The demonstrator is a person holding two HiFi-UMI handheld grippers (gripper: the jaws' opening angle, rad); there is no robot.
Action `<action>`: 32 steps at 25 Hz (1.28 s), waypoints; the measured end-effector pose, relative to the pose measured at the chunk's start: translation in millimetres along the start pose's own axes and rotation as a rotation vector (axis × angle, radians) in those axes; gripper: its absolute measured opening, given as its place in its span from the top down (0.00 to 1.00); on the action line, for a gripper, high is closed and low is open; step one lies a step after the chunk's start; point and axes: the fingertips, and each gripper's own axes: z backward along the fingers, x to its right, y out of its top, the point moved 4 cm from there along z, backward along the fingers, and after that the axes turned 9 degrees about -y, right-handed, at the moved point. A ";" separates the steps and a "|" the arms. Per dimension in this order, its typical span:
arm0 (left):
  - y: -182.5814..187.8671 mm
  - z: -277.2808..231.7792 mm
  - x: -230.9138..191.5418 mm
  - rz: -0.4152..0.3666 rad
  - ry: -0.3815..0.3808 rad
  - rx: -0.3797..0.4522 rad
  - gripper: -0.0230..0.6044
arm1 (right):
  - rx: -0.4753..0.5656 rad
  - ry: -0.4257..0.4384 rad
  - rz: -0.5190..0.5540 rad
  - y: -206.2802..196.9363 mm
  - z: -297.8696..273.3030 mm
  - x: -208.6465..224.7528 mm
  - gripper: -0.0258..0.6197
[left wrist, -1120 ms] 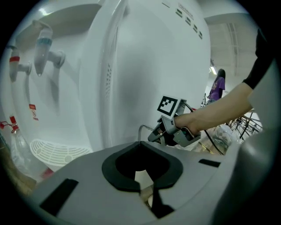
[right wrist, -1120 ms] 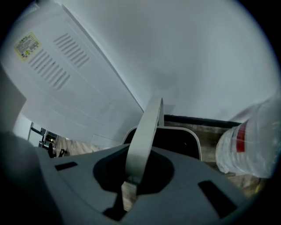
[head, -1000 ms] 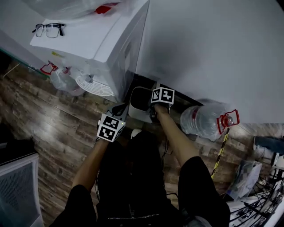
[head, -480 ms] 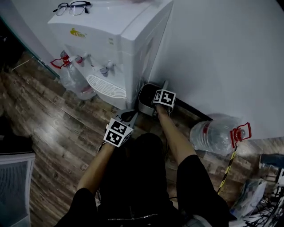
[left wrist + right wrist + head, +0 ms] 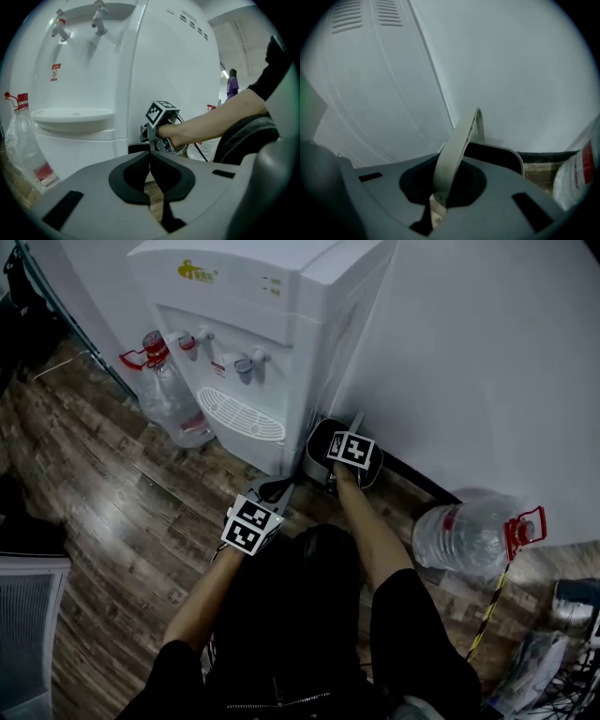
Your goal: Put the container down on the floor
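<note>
- Container (image 5: 317, 448): grey bin, low in the gap between water dispenser (image 5: 281, 334) and wall (image 5: 487, 352), at or just above the floor (image 5: 112, 484); contact not confirmable.
- Right tool (image 5: 436, 200): pinched tight on the container's upright handle (image 5: 457, 140).
- Left tool (image 5: 151, 174): pressed together, empty, near the dispenser's front corner.
- Progress, judged: lowering nearly complete; outstanding: settling on the floor, release of the handle.

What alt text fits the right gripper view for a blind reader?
The right gripper is shut on the pale grey curved handle of a dark rounded container, beside a white water dispenser and a white wall. A clear plastic bottle shows at right.
</note>
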 end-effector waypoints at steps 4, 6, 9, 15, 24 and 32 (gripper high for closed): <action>-5.8 4.3 3.7 -0.019 -0.005 0.009 0.94 | 0.032 0.063 0.014 -8.3 -1.6 -6.5 0.93; -5.1 7.6 5.9 -0.024 -0.010 0.030 0.94 | 0.041 0.090 0.013 -14.0 -1.2 -4.6 0.93; -10.0 11.3 5.9 -0.024 -0.008 0.025 0.94 | 0.054 0.138 0.034 -19.5 -0.3 -5.5 0.93; -15.1 19.5 5.8 -0.013 0.003 0.030 0.94 | 0.062 0.243 0.078 -33.1 2.2 -17.6 0.93; -12.8 21.5 12.1 -0.024 0.006 0.063 0.94 | 0.055 0.295 0.112 -42.5 10.3 -23.4 0.78; -8.1 23.8 6.3 -0.003 0.029 0.110 0.94 | 0.115 0.329 0.121 -38.0 37.5 -22.5 0.91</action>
